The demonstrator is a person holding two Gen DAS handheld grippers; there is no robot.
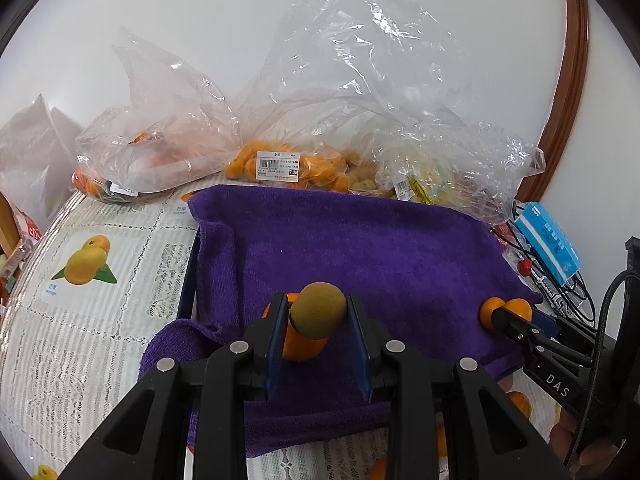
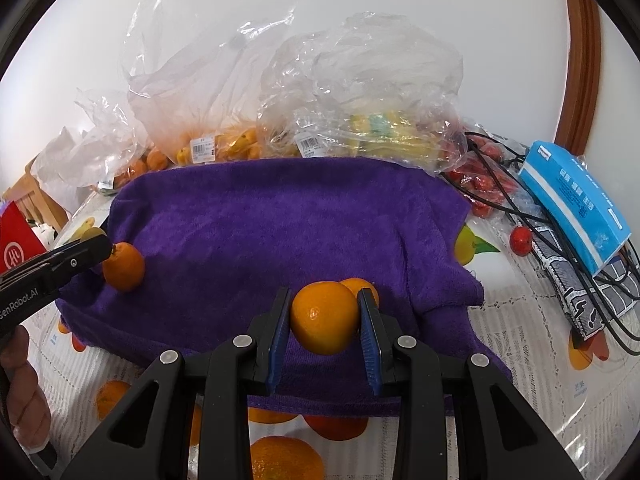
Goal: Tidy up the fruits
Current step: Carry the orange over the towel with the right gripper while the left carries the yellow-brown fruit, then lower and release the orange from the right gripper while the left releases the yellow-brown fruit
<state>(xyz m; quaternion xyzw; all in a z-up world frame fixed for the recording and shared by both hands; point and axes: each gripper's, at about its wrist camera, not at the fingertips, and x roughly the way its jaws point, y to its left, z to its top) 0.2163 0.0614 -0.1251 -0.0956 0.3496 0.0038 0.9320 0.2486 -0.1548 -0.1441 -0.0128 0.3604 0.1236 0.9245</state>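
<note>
Left gripper (image 1: 318,316): clamped on brownish-green fruit (image 1: 319,310), held above purple towel (image 1: 360,240). Right gripper (image 2: 325,316): clamped on orange (image 2: 324,318). Both fruits likely light, smooth, bruisable; grip across the widest middle.

White letters "DAS" stand on the black arm of the right gripper (image 1: 505,319), and "enRobot.AI", its start cut off, on the black arm of the left gripper (image 2: 105,247). The white price sticker (image 1: 277,165) on the clear plastic bag of small orange fruits (image 1: 288,128) shows "7.20" on a black patch; its other print is too small to read.
</note>
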